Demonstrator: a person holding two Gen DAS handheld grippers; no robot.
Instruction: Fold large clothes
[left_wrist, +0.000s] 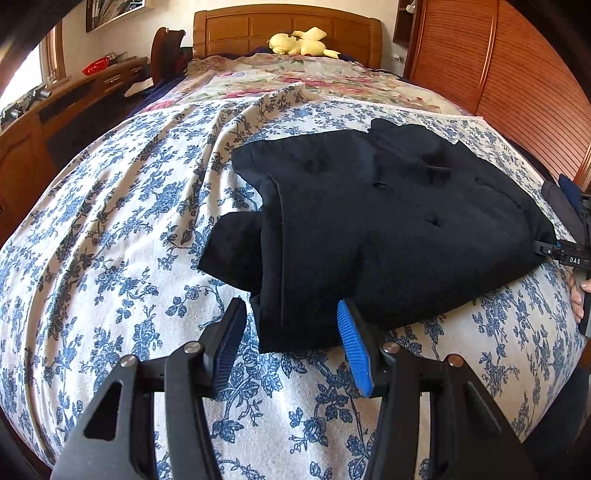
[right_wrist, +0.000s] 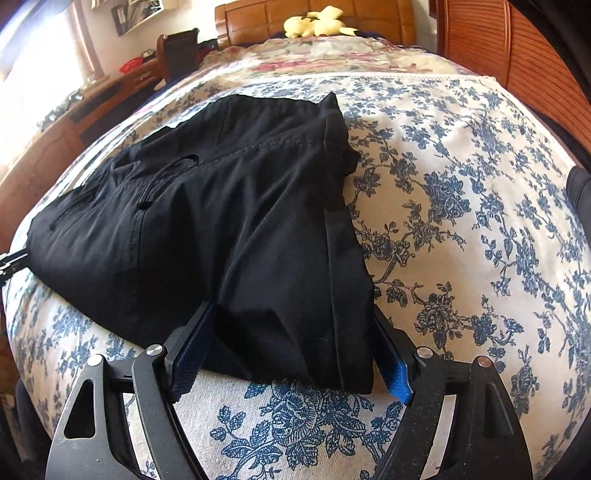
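A black garment (left_wrist: 369, 221) lies folded on the bed's blue-flowered sheet (left_wrist: 110, 258). In the left wrist view its near left corner sits between the fingers of my left gripper (left_wrist: 291, 306). The jaws stand apart; the left pad is clear of the cloth and the blue right pad (left_wrist: 354, 347) is against its edge. In the right wrist view the black garment (right_wrist: 221, 221) has its near right end between the wide jaws of my right gripper (right_wrist: 291, 308), with cloth draped loosely across both fingers and not pinched. A black drawcord (right_wrist: 162, 181) shows on top.
A yellow plush toy (left_wrist: 299, 40) sits by the wooden headboard (left_wrist: 236, 29). A pink-flowered quilt (left_wrist: 295, 81) covers the far half of the bed. A wooden desk (left_wrist: 55, 110) runs along the left, slatted wooden doors (left_wrist: 517, 92) along the right. A hand (left_wrist: 580, 295) shows at the right edge.
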